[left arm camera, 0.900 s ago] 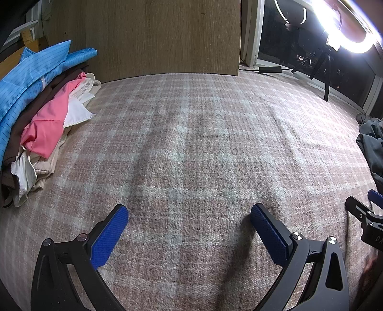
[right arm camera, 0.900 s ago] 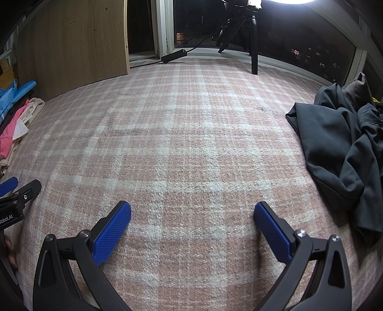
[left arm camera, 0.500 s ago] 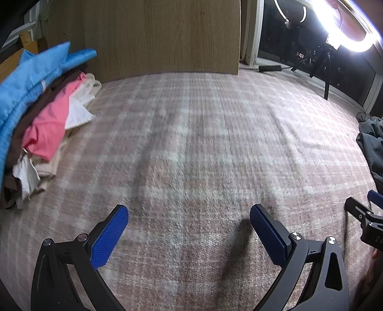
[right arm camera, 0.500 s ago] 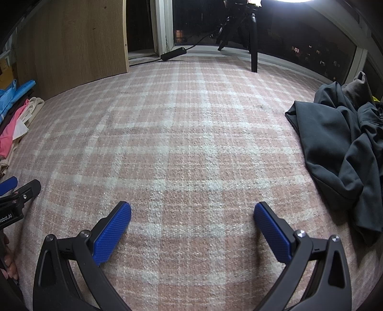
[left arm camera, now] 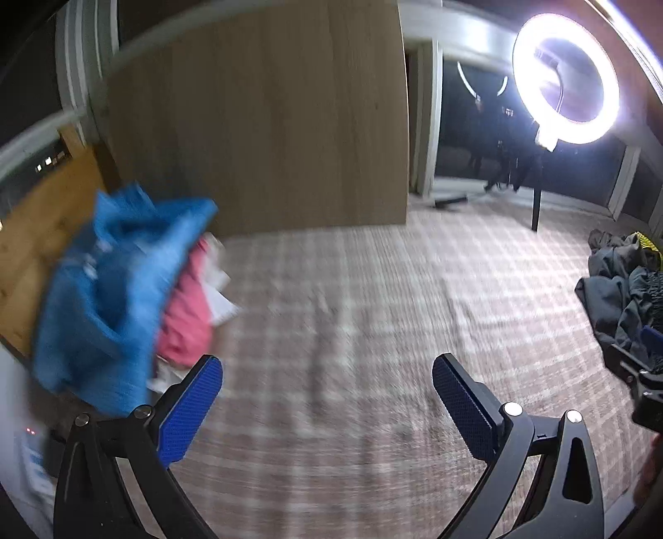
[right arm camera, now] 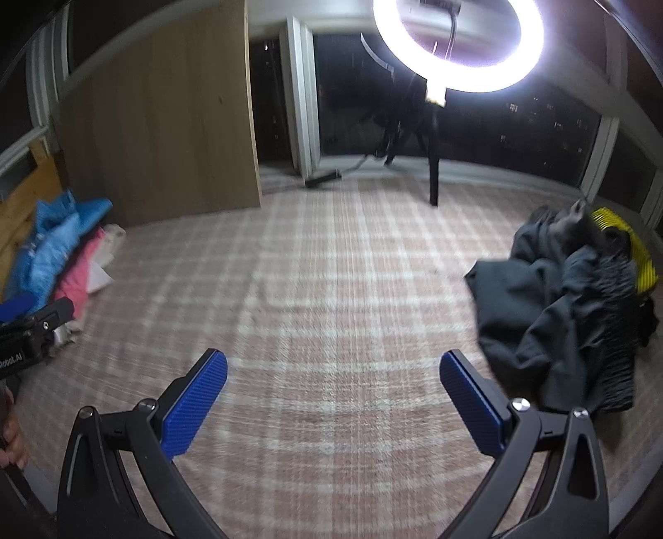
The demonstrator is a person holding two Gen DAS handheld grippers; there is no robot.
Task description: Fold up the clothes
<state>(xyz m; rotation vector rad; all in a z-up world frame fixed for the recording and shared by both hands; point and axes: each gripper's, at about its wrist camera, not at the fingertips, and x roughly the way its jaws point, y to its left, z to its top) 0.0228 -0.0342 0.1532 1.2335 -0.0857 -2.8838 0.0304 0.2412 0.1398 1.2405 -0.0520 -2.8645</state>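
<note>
A stack of folded clothes lies at the left, topped by a blue garment [left arm camera: 107,290] over a pink one [left arm camera: 186,323]; it also shows in the right wrist view [right arm camera: 54,257]. A crumpled dark grey garment [right arm camera: 555,315] lies at the right on the pink plaid cover [right arm camera: 331,290], also seen in the left wrist view [left arm camera: 617,294]. My left gripper [left arm camera: 327,408] is open and empty, raised above the cover beside the stack. My right gripper [right arm camera: 333,400] is open and empty, left of the grey garment.
A wooden panel [left arm camera: 257,124] stands at the back. A lit ring light [right arm camera: 458,33] on a tripod stands by the dark window. A yellow item [right arm camera: 625,244] lies behind the grey garment. A wooden board [left arm camera: 37,240] stands at far left.
Both grippers have lifted and tilted up, so the views now show the wooden panel, window and ring light. Both stay open and empty. The views are motion-blurred.
</note>
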